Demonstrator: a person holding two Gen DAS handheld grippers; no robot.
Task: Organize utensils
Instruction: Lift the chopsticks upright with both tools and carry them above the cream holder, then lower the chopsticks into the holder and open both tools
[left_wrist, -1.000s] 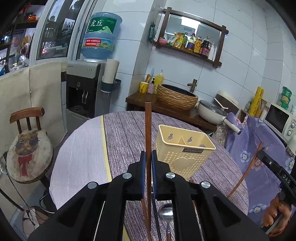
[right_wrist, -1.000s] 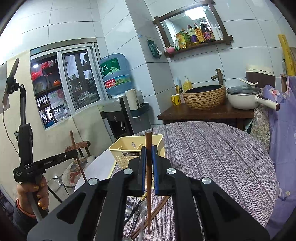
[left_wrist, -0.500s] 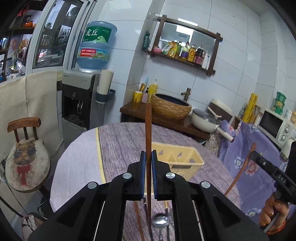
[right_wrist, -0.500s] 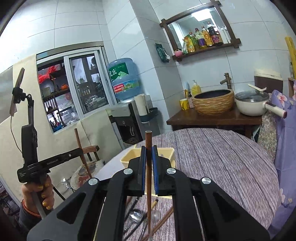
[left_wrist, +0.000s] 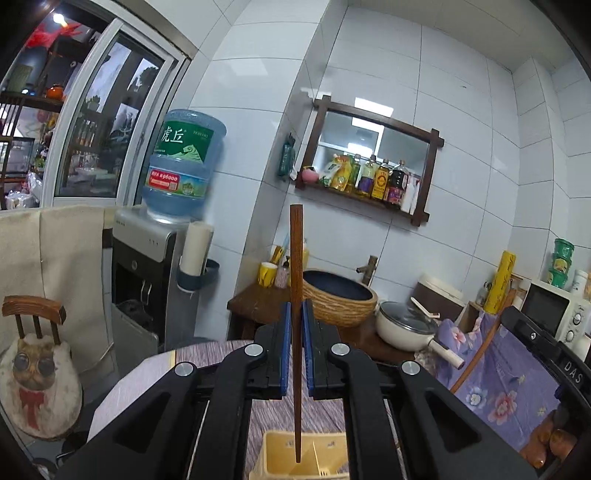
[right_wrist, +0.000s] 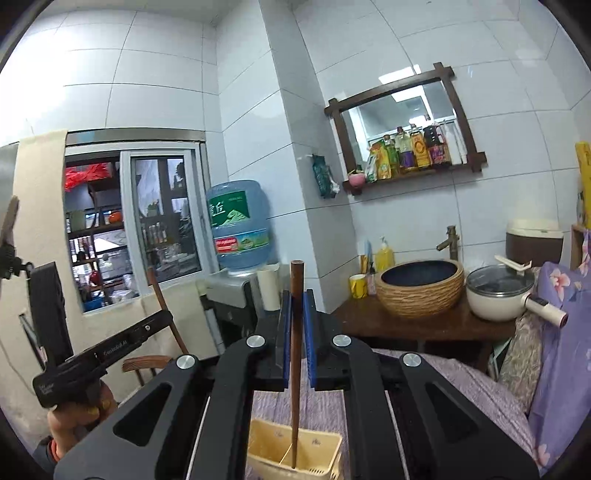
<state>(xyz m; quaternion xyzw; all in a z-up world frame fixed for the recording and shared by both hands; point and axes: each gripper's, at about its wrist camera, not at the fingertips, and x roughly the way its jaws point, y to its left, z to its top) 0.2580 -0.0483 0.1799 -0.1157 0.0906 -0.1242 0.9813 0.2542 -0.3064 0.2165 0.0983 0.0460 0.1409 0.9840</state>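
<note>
My left gripper (left_wrist: 296, 347) is shut on a brown wooden chopstick (left_wrist: 296, 280) held upright; its lower tip hangs over the open top of the cream plastic utensil caddy (left_wrist: 321, 458) at the bottom of the left wrist view. My right gripper (right_wrist: 296, 336) is shut on a second brown chopstick (right_wrist: 296, 295), also upright, its tip over a compartment of the same caddy (right_wrist: 314, 448). Whether either tip is inside the caddy I cannot tell. The right gripper's body (left_wrist: 543, 362) and its chopstick (left_wrist: 480, 350) show at the right of the left wrist view. A hand holds the left gripper's body (right_wrist: 99, 362) at the left of the right wrist view.
The caddy stands on a round table with a purple striped cloth (right_wrist: 461, 384). Behind are a dark wooden counter (right_wrist: 424, 325) with a woven basin (right_wrist: 421, 288) and a lidded pot (right_wrist: 498, 291), a water dispenser (left_wrist: 147, 273), and a wooden chair (left_wrist: 37, 369) at left.
Both grippers have risen with their chopsticks. The caddy has slid to the bottom edge of both views and the loose spoons and chopsticks on the table have dropped out of sight.
</note>
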